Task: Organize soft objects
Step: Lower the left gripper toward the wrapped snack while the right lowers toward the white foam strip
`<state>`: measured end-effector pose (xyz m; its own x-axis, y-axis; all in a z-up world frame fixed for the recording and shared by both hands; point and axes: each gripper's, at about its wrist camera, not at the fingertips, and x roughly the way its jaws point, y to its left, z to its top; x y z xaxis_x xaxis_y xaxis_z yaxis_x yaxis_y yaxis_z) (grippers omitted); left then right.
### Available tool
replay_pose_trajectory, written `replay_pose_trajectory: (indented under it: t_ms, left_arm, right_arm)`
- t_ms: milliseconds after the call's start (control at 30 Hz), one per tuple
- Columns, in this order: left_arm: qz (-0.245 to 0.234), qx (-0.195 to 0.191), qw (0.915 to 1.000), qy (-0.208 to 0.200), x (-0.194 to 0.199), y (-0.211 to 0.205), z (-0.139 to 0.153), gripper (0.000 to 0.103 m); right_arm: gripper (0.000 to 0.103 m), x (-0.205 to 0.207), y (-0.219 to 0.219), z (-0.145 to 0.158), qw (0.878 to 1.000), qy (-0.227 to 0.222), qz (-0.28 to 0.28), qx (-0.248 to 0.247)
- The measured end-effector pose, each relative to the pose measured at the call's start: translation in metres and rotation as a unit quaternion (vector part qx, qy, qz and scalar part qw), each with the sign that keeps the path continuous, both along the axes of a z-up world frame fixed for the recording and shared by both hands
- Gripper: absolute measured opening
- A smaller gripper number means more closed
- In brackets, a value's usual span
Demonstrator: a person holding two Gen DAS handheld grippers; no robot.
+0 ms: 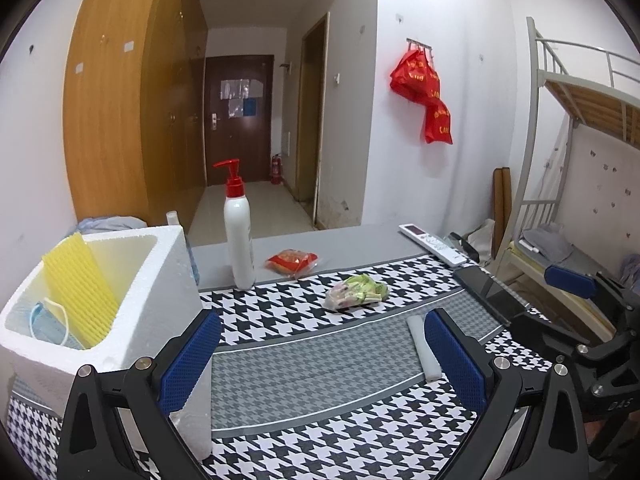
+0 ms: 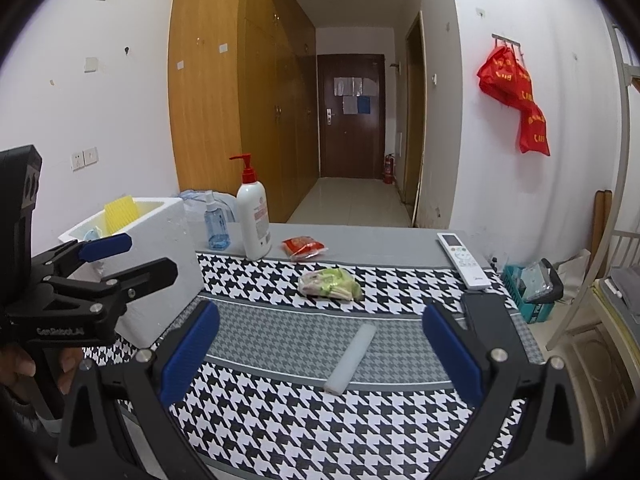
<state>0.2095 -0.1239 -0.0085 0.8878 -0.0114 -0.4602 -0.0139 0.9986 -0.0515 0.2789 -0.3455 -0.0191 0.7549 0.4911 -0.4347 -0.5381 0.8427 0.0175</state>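
A white foam box (image 1: 160, 300) (image 2: 160, 248) stands at the table's left with a yellow ridged sponge (image 1: 80, 284) (image 2: 119, 212) and a blue face mask (image 1: 44, 320) inside. A white foam strip (image 1: 423, 348) (image 2: 352, 360) lies on the houndstooth cloth. Farther back are a green soft packet (image 1: 356, 292) (image 2: 330, 284) and a red soft packet (image 1: 292, 262) (image 2: 304, 249). My left gripper (image 1: 324, 360) (image 2: 128, 258) is open beside the box, holding nothing. My right gripper (image 2: 322, 354) (image 1: 556, 300) is open and low over the cloth, with the strip lying between its fingers and untouched.
A white pump bottle (image 1: 240, 236) (image 2: 253, 216) and a blue spray bottle (image 2: 216, 228) stand behind the cloth near the box. A white remote (image 1: 434, 245) (image 2: 464, 260) and a dark flat device (image 1: 488, 288) lie at the right edge. A bunk bed (image 1: 580, 128) is on the right.
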Motion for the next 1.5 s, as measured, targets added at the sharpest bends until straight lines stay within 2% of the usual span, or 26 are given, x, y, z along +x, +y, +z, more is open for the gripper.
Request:
replay_pose_trajectory:
  t_ms: [667, 833, 967, 1100, 1167, 1367, 1500]
  left_arm:
    - [-0.014, 0.004, 0.9997, 0.02, 0.036, -0.002, -0.019, 0.102]
    - [-0.034, -0.003, 0.9986, 0.042, 0.055, -0.005, -0.026, 0.102]
    - [-0.039, 0.006, 0.9982, 0.045, 0.063, -0.006, -0.031, 0.102]
    - [-0.035, 0.006, 0.9978, 0.056, 0.071, -0.003, -0.037, 0.102]
    - [-0.025, 0.017, 0.9976, 0.063, 0.076, -0.003, -0.04, 0.102]
    - [-0.047, 0.01, 0.9951, 0.087, 0.093, -0.005, -0.05, 0.102]
    - [-0.037, 0.021, 0.9944, 0.096, 0.103, -0.004, -0.056, 0.102]
  right_arm:
    - [0.103, 0.029, -0.009, -0.024, 0.999, 0.047, -0.011, 0.0]
    - [0.103, 0.036, -0.008, -0.034, 0.998, 0.068, -0.011, -0.003]
    - [0.103, 0.042, -0.007, -0.039, 0.997, 0.076, -0.016, -0.009]
    - [0.103, 0.047, -0.007, -0.044, 0.996, 0.086, -0.023, -0.01]
    - [0.103, 0.05, -0.006, -0.048, 0.995, 0.093, -0.026, -0.014]
    - [0.103, 0.06, -0.005, -0.059, 0.993, 0.113, -0.031, -0.016]
    - [0.102, 0.064, -0.006, -0.064, 0.992, 0.121, -0.031, -0.016]
